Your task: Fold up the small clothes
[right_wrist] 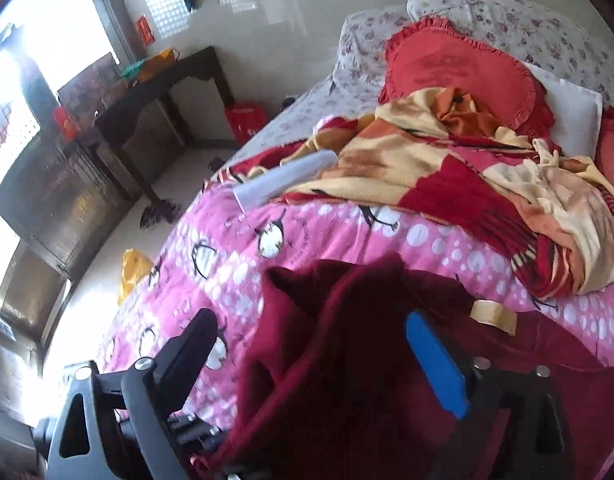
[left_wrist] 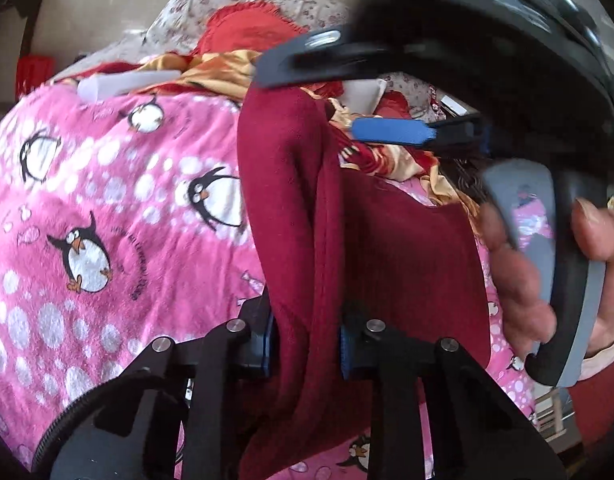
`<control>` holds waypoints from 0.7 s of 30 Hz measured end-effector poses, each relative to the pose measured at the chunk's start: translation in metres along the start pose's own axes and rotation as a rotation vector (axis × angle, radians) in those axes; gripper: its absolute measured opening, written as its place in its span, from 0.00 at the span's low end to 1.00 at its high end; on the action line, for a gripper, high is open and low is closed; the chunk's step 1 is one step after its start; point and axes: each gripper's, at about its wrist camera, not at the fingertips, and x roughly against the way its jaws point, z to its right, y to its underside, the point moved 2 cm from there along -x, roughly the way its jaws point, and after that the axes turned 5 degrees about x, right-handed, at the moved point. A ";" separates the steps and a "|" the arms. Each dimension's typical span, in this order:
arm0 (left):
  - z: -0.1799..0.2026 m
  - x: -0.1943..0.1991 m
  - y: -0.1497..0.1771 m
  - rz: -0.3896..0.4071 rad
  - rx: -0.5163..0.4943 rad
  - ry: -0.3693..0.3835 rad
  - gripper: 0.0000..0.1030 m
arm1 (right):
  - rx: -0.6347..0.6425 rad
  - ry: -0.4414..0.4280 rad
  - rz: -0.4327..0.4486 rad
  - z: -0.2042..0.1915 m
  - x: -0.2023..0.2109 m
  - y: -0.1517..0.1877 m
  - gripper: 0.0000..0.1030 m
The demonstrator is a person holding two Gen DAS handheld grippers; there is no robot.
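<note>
Left gripper (left_wrist: 305, 350) clamped on maroon garment (left_wrist: 307, 216) over pink penguin blanket (left_wrist: 87, 208); blanket lettering unreadable. Right gripper (right_wrist: 315, 356) jaws spread, garment lying between. Tan label (right_wrist: 494, 316) blank.

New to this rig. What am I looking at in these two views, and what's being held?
There is no robot arm: a person holds a two-finger gripper in each hand, with a fisheye camera on each looking along its fingers. In the left wrist view, the left gripper is shut on a dark red garment; the right gripper appears ahead, held by the person's hand. In the right wrist view, the right gripper is open with the same garment between its fingers. Underneath lies a pink penguin blanket.
</note>
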 end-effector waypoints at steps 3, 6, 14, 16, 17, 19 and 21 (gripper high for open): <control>0.005 0.002 0.003 -0.001 -0.005 -0.003 0.22 | 0.044 0.063 -0.112 -0.009 -0.023 0.001 0.93; 0.006 0.005 0.005 -0.009 -0.003 -0.030 0.22 | 0.075 0.077 -0.168 -0.012 -0.041 0.011 0.73; -0.009 0.018 0.022 -0.024 0.038 -0.093 0.65 | 0.074 0.069 -0.071 0.000 -0.014 0.028 0.30; -0.007 0.015 0.028 -0.048 0.024 -0.112 0.64 | 0.069 0.065 -0.065 0.003 -0.010 0.030 0.29; -0.005 0.013 0.029 -0.059 0.020 -0.113 0.62 | 0.064 0.061 -0.064 0.005 -0.010 0.029 0.29; 0.003 0.014 0.028 -0.066 0.014 -0.105 0.42 | 0.047 0.053 -0.055 0.009 -0.006 0.032 0.29; 0.013 0.014 0.025 -0.078 0.005 -0.084 0.33 | 0.034 0.049 -0.042 0.014 0.000 0.035 0.28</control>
